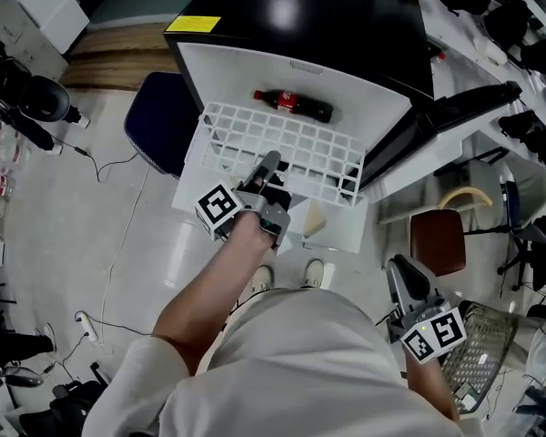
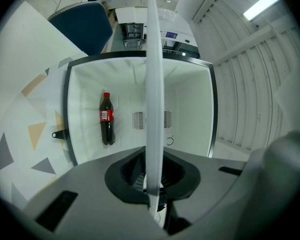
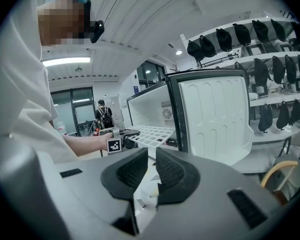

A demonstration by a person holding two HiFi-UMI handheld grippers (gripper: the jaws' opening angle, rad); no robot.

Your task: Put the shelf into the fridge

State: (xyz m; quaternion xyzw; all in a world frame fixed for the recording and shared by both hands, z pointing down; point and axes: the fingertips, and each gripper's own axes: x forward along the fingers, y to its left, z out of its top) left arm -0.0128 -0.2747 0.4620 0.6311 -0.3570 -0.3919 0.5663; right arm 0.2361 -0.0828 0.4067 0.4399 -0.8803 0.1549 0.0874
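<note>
The white wire shelf [image 1: 282, 148] lies flat in the mouth of the open fridge [image 1: 382, 107], its far edge inside and its near edge sticking out. My left gripper [image 1: 271, 164] is shut on the middle of that near edge. In the left gripper view the shelf [image 2: 153, 84] shows edge-on as a white band running from the jaws [image 2: 152, 184] into the fridge. A cola bottle [image 1: 294, 104] [image 2: 106, 118] lies inside beneath the shelf. My right gripper [image 1: 399, 267] [image 3: 149, 171] hangs low at the right, away from the fridge, shut with nothing in it. It sees the shelf [image 3: 152, 134] from the side.
The fridge door [image 3: 215, 119] stands open to the right. A blue chair [image 1: 159, 121] is left of the fridge, a brown stool [image 1: 437, 241] at its right. Cables [image 1: 109, 167] cross the floor at left. A wire basket [image 1: 482, 353] sits by my right gripper. A person [image 3: 104, 115] stands far off.
</note>
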